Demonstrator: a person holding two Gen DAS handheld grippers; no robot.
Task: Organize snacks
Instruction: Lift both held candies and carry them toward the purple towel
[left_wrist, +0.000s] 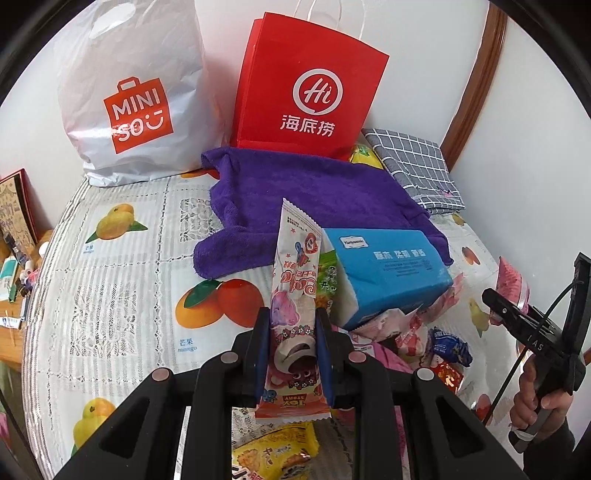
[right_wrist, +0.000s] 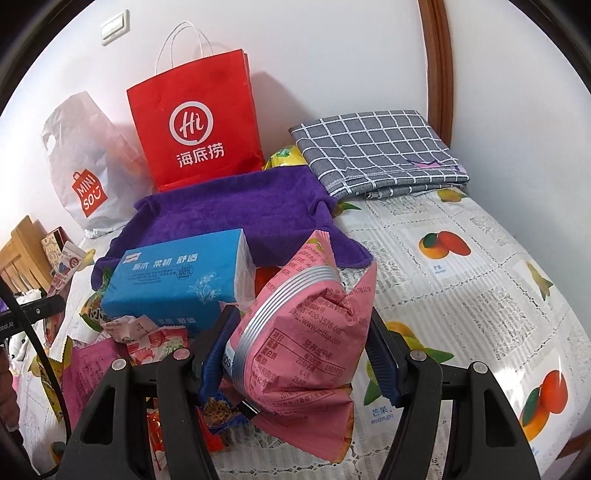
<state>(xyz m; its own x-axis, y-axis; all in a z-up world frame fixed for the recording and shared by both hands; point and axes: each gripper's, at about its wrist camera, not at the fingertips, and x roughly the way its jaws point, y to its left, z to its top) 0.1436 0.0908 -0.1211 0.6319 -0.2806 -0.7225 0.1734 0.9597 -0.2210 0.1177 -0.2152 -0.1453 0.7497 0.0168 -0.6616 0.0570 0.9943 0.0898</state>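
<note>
The left gripper (left_wrist: 291, 354) pinches a long pink snack packet (left_wrist: 295, 295) upright above the fruit-print tablecloth (left_wrist: 122, 280). The right gripper (right_wrist: 299, 354) clamps a puffy pink snack bag (right_wrist: 306, 332). Loose snacks (right_wrist: 147, 336) lie around a blue tissue pack (right_wrist: 177, 277). Farther back sit a purple towel (left_wrist: 295, 188), a red paper bag (left_wrist: 306, 88) and a white plastic bag (left_wrist: 129, 92).
</note>
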